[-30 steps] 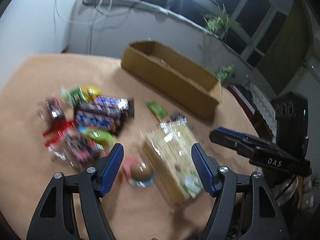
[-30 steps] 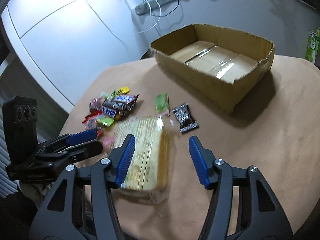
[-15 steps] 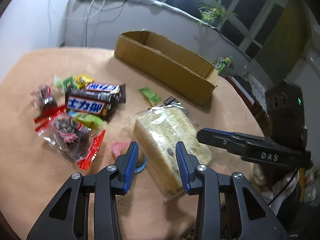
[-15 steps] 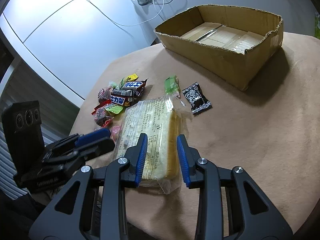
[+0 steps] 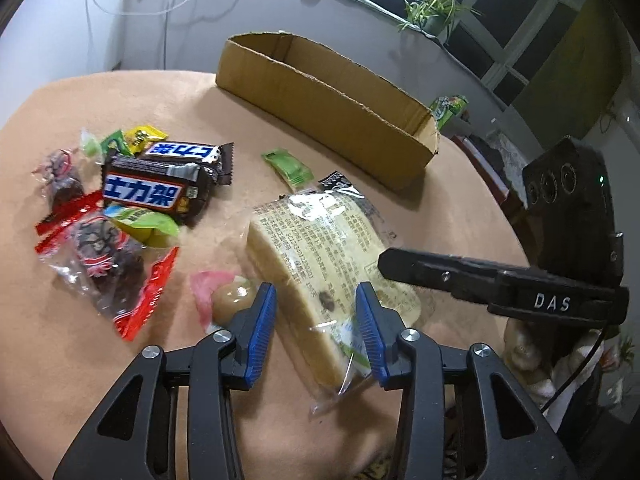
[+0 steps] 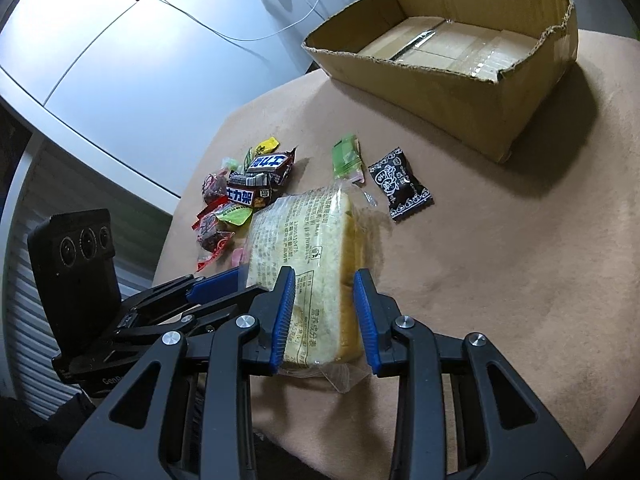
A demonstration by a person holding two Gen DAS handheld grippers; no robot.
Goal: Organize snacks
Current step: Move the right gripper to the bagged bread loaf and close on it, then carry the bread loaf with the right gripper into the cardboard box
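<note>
A clear-wrapped loaf of sliced bread (image 5: pixel 328 248) lies on the tan-covered round table (image 5: pixel 120 360), near its front edge, with printed text on the wrapper facing up. Both grippers are at its near end. The right gripper (image 6: pixel 324 316) has its blue pads pressed against the two sides of the loaf, so it grips the bread; its jaws have just been closing. The left gripper (image 5: pixel 316 332) straddles the same end from the other side. Its jaws closed and have just eased a little wider; the right-hand pad touches the wrapper, but a sliver of gap shows at the left-hand pad, so a firm hold cannot be told.

Just left of the loaf, beside the left gripper's pad, sits a round candy in a pink wrapper (image 5: pixel 228 296). Further left is a heap of sweets: two dark Snickers bars (image 5: pixel 156 188), red-edged clear packets (image 5: pixel 108 268), and green and yellow candies (image 5: pixel 140 138). Beyond the loaf's far end lie a small green packet (image 6: pixel 347 156) and a black patterned sachet (image 6: pixel 400 186), close together but apart.

An open cardboard box (image 6: pixel 452 92) stands at the table's far side, well apart from the snacks. A potted plant (image 5: pixel 434 4) sits on the window ledge behind.
</note>
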